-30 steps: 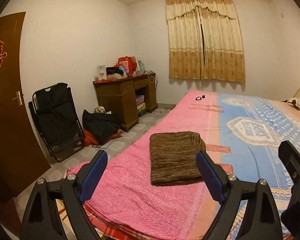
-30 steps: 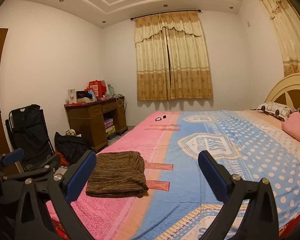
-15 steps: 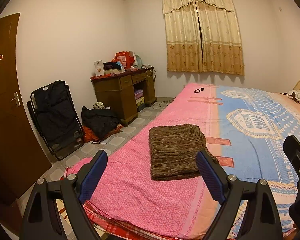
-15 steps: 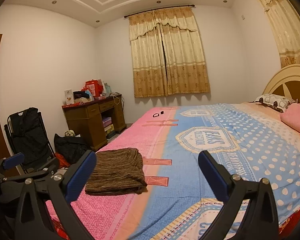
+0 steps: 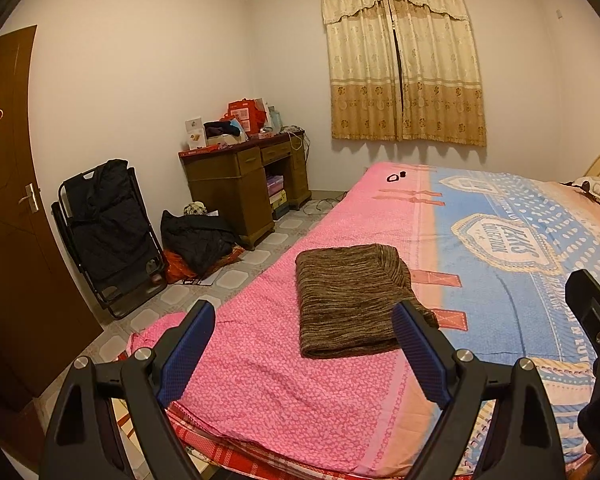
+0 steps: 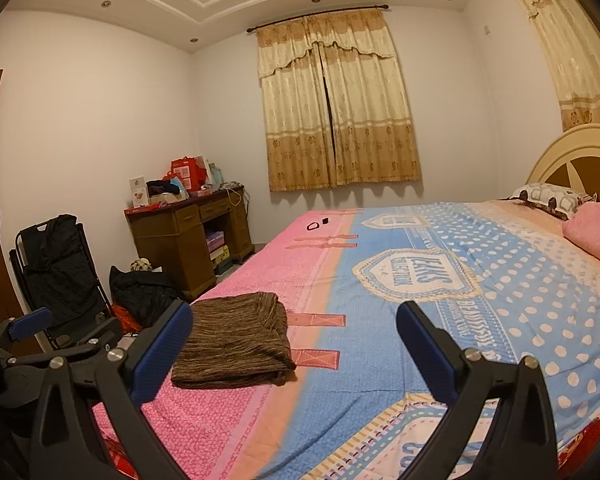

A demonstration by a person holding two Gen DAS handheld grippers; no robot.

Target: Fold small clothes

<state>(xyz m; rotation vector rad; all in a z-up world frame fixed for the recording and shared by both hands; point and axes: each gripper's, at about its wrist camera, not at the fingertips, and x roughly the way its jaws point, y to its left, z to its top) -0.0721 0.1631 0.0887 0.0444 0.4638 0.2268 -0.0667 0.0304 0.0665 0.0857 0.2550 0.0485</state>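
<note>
A brown striped knit garment (image 5: 350,300) lies folded into a thick rectangle on the pink part of the bed cover (image 5: 284,384). In the right wrist view the same folded garment (image 6: 236,340) sits left of centre. My left gripper (image 5: 304,350) is held open above the bed's near edge, short of the garment, with nothing between its blue pads. My right gripper (image 6: 294,350) is also open and empty, over the blue dotted cover (image 6: 480,320), to the right of the garment. Part of the right gripper shows at the left wrist view's right edge.
A wooden desk (image 5: 240,176) piled with boxes stands by the far wall. A folding chair with black clothes (image 5: 108,232) and a dark bag (image 5: 200,244) sit on the tiled floor left of the bed. Small black items (image 5: 396,177) lie far up the bed; pillows (image 6: 552,196) lie at the headboard.
Both views have tilted slightly, shifting the room a little in the frame. The garment stays folded in the same spot and both grippers remain open.
</note>
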